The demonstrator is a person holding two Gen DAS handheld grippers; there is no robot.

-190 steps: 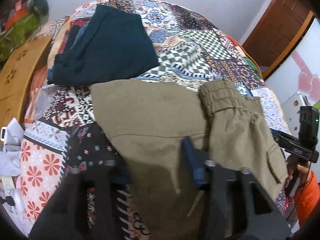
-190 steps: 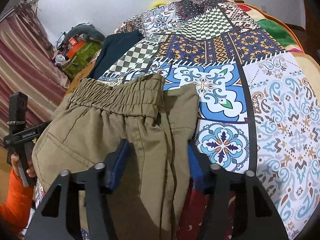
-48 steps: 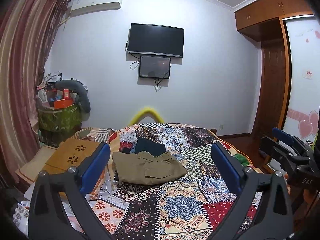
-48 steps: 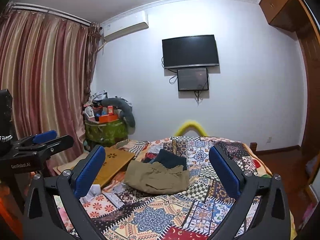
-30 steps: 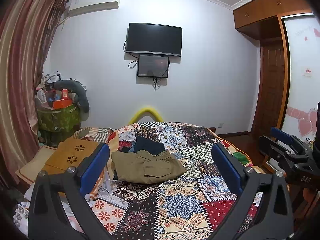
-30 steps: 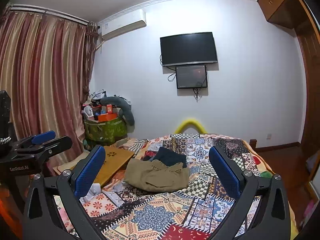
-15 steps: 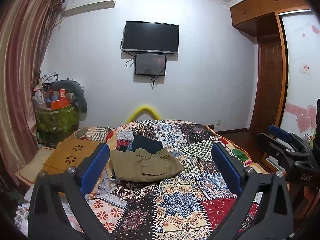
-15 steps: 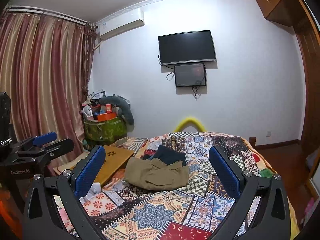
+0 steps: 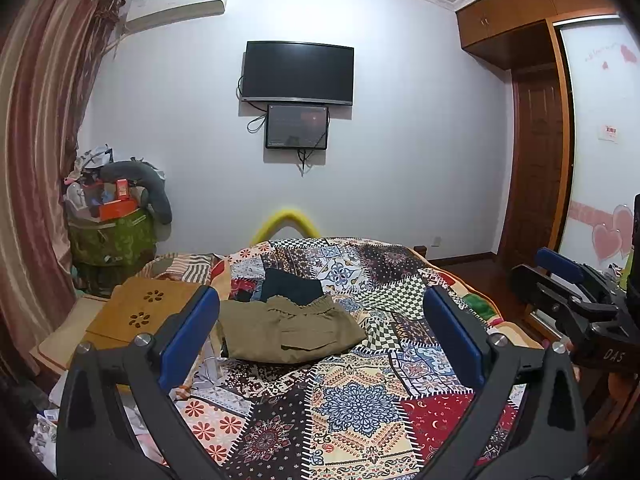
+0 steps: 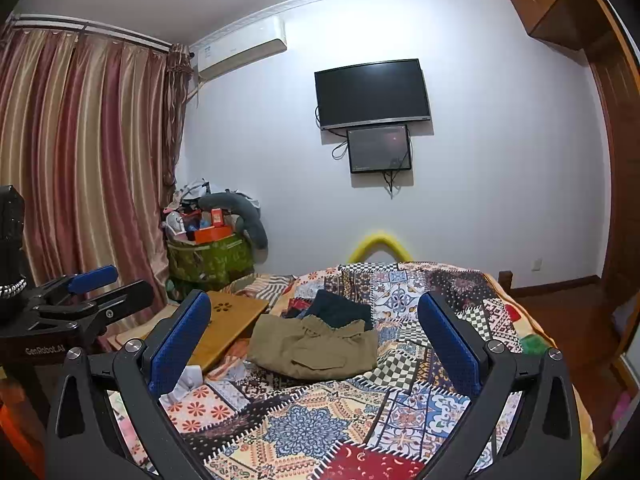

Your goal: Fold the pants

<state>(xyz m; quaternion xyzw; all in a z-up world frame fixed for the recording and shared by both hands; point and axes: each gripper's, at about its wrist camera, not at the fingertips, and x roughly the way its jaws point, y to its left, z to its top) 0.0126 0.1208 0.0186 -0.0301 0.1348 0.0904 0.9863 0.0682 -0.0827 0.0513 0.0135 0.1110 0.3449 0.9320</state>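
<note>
The olive-green pants (image 9: 286,330) lie folded in a compact stack on the patchwork bed cover (image 9: 360,396), also in the right wrist view (image 10: 316,346). A folded dark garment (image 9: 294,286) lies just behind them. My left gripper (image 9: 320,328) is open and empty, held well back from the bed, pointing level at the room. My right gripper (image 10: 314,340) is open and empty too, equally far back. Each gripper shows at the edge of the other's view.
A wooden lap desk (image 9: 140,314) lies at the bed's left side, with white crumpled cloth (image 10: 188,380) near it. A green bag piled with clutter (image 9: 110,236) stands by the curtain. A TV (image 9: 298,74) hangs on the far wall. A wooden door (image 9: 534,160) is at the right.
Since 6.3 s ago both grippers have let go of the pants and pulled far back from the bed. Over the last second the views have barely shifted.
</note>
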